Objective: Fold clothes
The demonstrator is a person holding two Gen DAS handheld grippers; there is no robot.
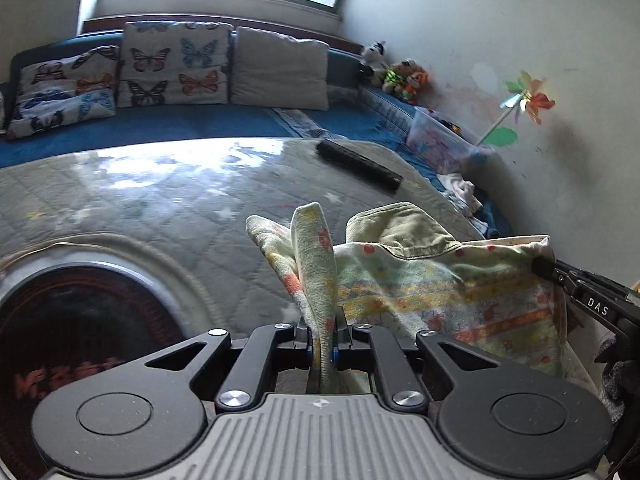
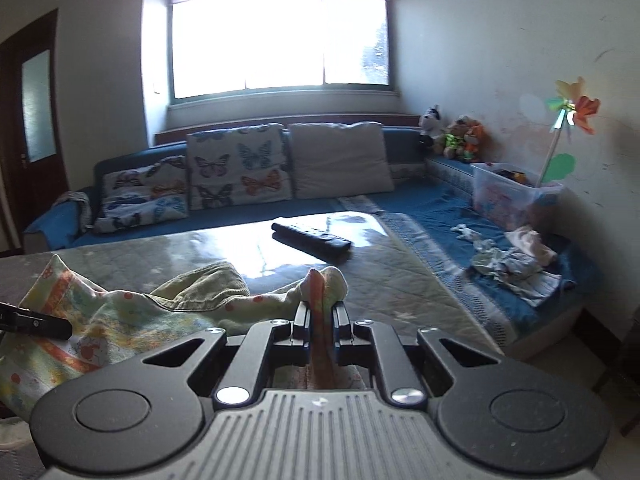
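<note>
Garment (image 1: 440,280) held aloft over table (image 1: 140,200), near its right edge. Left gripper (image 1: 322,344) clenched on one corner, right gripper (image 2: 321,322) clenched on the other. Long axis spans between grippers, slack at centre.

garment (image 1: 432,280): pale yellow-green, orange and yellow bands, small red prints
grippers (image 1: 322,344): black, grey ribbed body
table cover (image 1: 152,208): grey, quilted diamonds
remote (image 2: 312,242): black
sofa (image 2: 424,208): blue
cushions (image 2: 236,166): white, butterflies in blue, orange, pink, black
plain cushion (image 2: 340,160): beige
pinwheel (image 2: 576,110): orange, yellow, green
door (image 2: 28,120): dark brown
</note>
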